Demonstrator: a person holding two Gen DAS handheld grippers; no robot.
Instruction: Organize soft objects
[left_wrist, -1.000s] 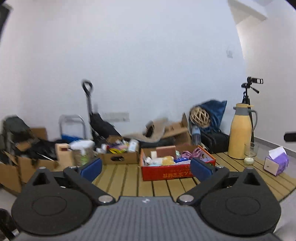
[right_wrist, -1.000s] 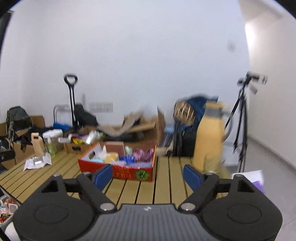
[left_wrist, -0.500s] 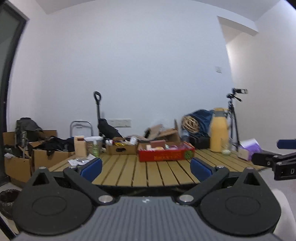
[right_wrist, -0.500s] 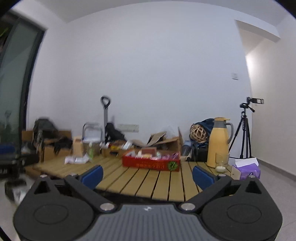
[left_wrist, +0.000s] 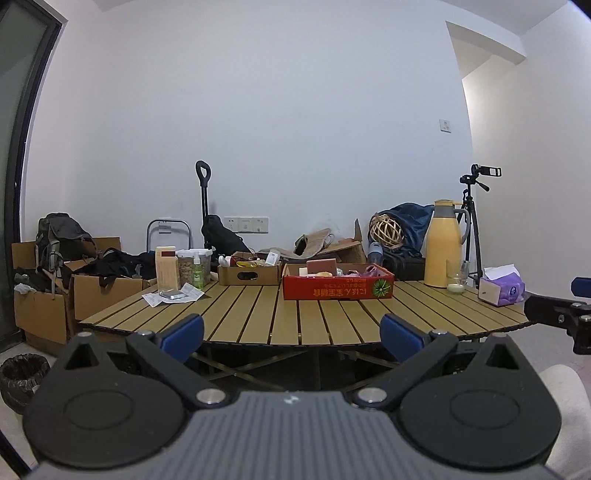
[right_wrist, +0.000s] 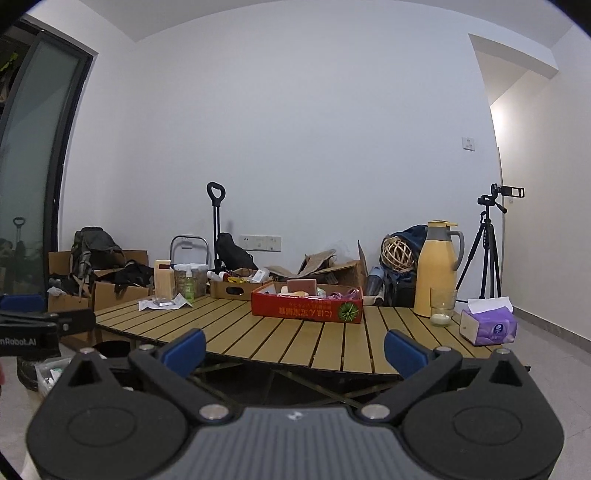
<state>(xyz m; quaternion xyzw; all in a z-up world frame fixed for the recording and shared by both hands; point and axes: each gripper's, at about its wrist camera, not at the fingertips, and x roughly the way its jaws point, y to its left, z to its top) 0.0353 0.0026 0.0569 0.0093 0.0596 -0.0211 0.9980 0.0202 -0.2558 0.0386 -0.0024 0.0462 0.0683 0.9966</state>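
We list both tools as empty, held level short of the near edge of the slatted wooden tabletop (left_wrist: 258, 314).

Left tool (left_wrist: 291, 334): blue pads spread wide, nothing between them. Right tool (right_wrist: 293, 343): blue pads likewise at full spread, gripping nothing. Each tool shows at the edge of the other's view.

Straight ahead of both tools, well beyond the fingertips, on the far half of the tabletop: red cardboard box (right_wrist: 306, 308), open-topped, holding the soft objects (right_wrist: 343, 294) — pink and purple bundles, a yellowish lump, a brownish-red block; finer detail we cannot make out.

Ahead and to the right of the tools: yellow thermos jug (right_wrist: 436, 273), a glass (right_wrist: 442, 306) just beside it, and a purple tissue box (right_wrist: 487, 326) near the tabletop's right edge.

Ahead and to the left: small brown cardboard box (left_wrist: 247, 275) just beside the red one, a clear jar (left_wrist: 194, 267), a tan carton (left_wrist: 168, 267), loose papers (left_wrist: 173, 295).

Behind the tabletop: cardboard boxes, bags, a tripod with camera (right_wrist: 491, 236).
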